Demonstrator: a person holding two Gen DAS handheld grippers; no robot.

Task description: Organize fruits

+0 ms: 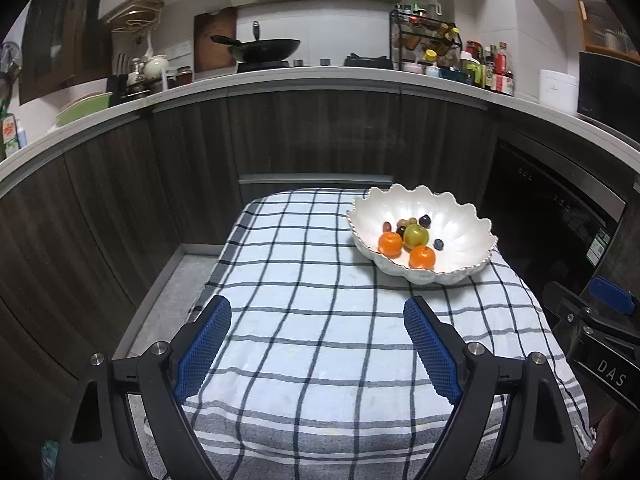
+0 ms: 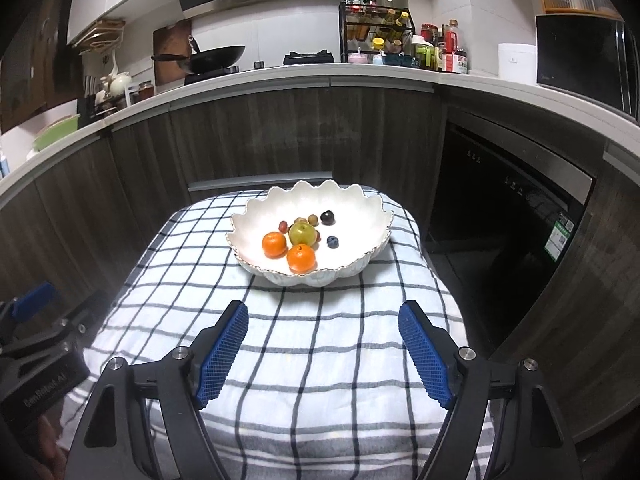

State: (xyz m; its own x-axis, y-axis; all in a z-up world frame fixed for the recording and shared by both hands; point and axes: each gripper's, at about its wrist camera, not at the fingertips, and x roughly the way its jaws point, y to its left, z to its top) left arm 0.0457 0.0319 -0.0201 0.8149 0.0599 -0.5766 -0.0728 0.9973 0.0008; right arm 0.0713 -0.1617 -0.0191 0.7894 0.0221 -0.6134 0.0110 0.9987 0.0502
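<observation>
A white scalloped bowl (image 1: 460,220) (image 2: 352,216) stands at the far right of a checked cloth (image 1: 304,320) (image 2: 320,340). It holds two oranges (image 1: 390,243) (image 2: 274,244), a green apple (image 1: 416,235) (image 2: 302,232), a dark plum (image 2: 327,217), a blueberry (image 2: 332,241) and several grapes (image 2: 312,220). My left gripper (image 1: 318,308) is open and empty above the near cloth. My right gripper (image 2: 324,314) is open and empty just short of the bowl. The right gripper's body also shows at the right edge of the left wrist view (image 1: 592,320).
Dark wood cabinets (image 1: 320,140) curve behind the cloth-covered surface. The counter above carries a wok (image 1: 264,50), a spice rack (image 1: 428,40) and bottles. A dark dishwasher front (image 2: 500,208) is on the right. A floor gap (image 1: 168,300) lies left of the cloth.
</observation>
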